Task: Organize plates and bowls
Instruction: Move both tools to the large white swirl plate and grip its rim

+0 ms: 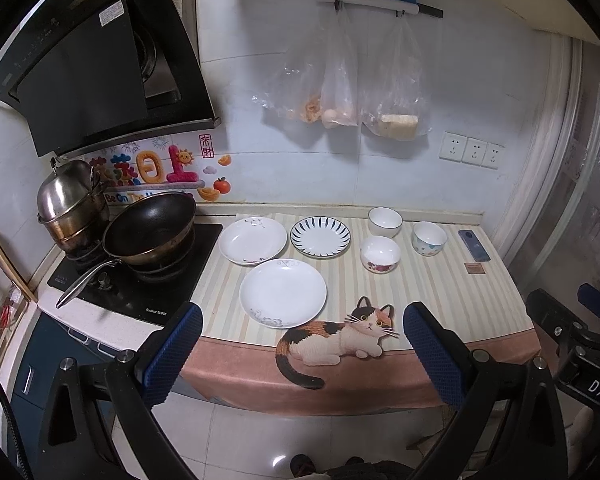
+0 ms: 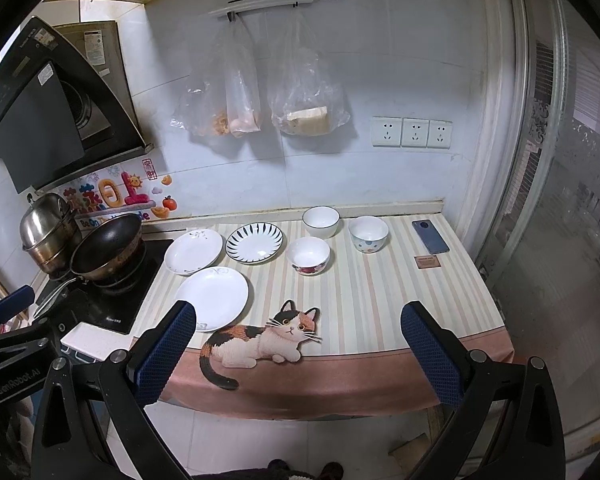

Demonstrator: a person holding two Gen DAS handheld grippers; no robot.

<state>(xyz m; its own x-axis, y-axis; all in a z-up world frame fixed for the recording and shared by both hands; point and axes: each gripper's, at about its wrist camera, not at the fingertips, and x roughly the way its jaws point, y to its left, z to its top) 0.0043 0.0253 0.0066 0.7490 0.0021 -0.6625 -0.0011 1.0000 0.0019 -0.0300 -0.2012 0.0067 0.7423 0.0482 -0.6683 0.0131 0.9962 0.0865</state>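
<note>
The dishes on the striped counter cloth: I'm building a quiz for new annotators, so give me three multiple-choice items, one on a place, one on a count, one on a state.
1. Where does the blue-striped plate lie?
A. on the stove
B. between the white plate with a flower sprig and the bowls
C. on the phone

2. How many bowls stand on the striped cloth?
A. two
B. three
C. five

3. How is the left hand-held gripper?
A. open, holding nothing
B. shut on a bowl
C. shut on a plate

Answers: 1 B, the sprig plate is at its left, the red-flowered bowl at its right. 2 B, that bowl, the blue-rimmed bowl and the dotted bowl. 3 A, its fingers stand wide apart before the counter.
</note>
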